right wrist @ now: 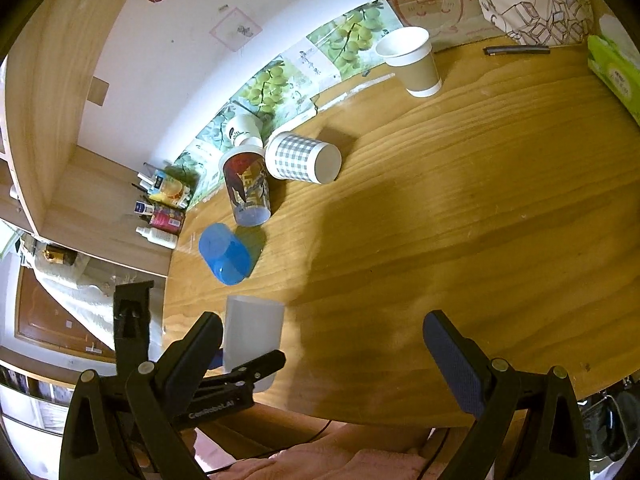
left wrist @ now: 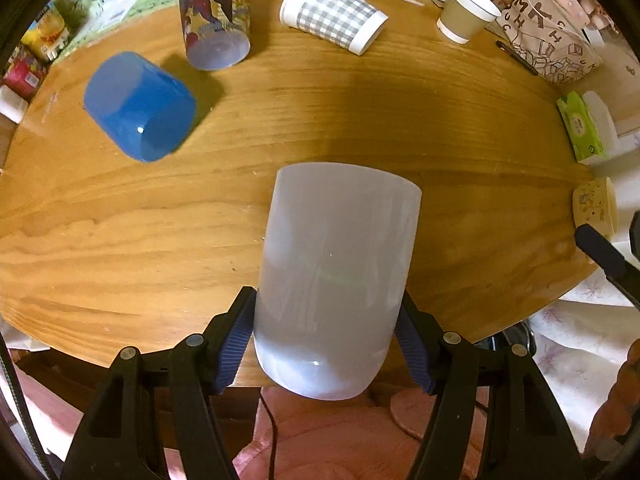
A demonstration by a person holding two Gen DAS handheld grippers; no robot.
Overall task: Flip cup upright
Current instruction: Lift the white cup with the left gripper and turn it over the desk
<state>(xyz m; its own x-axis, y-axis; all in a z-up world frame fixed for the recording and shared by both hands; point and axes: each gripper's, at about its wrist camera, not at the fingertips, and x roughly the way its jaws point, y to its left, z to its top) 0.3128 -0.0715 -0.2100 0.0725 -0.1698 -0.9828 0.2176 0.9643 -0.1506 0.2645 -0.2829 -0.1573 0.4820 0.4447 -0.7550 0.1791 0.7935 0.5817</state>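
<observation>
The left gripper (left wrist: 326, 344) is clamped on the frosted white cup (left wrist: 336, 276), one blue-padded finger pressing each side of it near the rounded closed end; the cup points away from the camera, its rim toward the middle of the wooden table (left wrist: 360, 120), its closed end hanging past the near table edge. From the right wrist view the same cup (right wrist: 252, 336) appears held over the near left part of the table, the left tool reaching in low from the left. The right gripper (right wrist: 324, 354) hangs with its fingers wide apart, gripping nothing, above the near edge of the table. Farther out, a blue cup (left wrist: 138, 106) lies on its side, a printed cup (left wrist: 216, 16) stands beside it, a checked cup (left wrist: 334, 12) lies tipped over, and a brown paper cup (left wrist: 466, 12) stands upright near the back.
</observation>
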